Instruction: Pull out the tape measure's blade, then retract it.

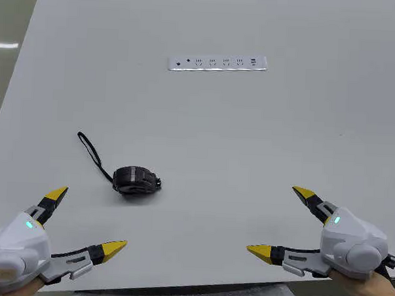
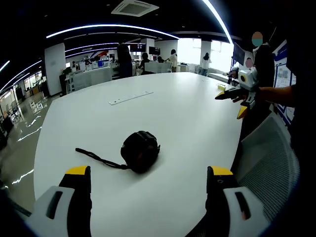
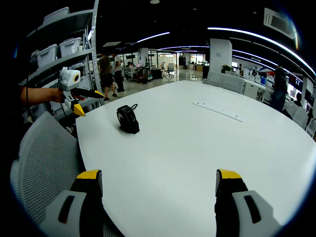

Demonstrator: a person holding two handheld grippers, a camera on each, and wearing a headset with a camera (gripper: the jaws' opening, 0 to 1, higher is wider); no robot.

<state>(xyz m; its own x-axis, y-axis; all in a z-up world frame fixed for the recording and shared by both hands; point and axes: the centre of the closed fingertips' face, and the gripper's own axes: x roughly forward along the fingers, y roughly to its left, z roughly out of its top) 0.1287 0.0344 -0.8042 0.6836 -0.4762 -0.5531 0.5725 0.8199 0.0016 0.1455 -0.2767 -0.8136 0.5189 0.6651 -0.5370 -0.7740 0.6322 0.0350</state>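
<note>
A black tape measure (image 1: 136, 180) with a black wrist strap (image 1: 92, 152) lies on the white table (image 1: 212, 122), left of centre; its blade is in. It also lies ahead of the left gripper's jaws as tape measure (image 2: 140, 150) and farther off as tape measure (image 3: 128, 119). My left gripper (image 1: 91, 223) hovers open at the near left edge, just short of the tape measure. At the near right edge my right gripper (image 1: 286, 221) stands open, well away from it. Both hold nothing.
A white power strip (image 1: 217, 62) lies flat toward the far side of the table. A grey mesh chair back (image 1: 197, 295) sits at the table's near edge. Shelves with white bins (image 3: 59, 47) and people stand in the room beyond.
</note>
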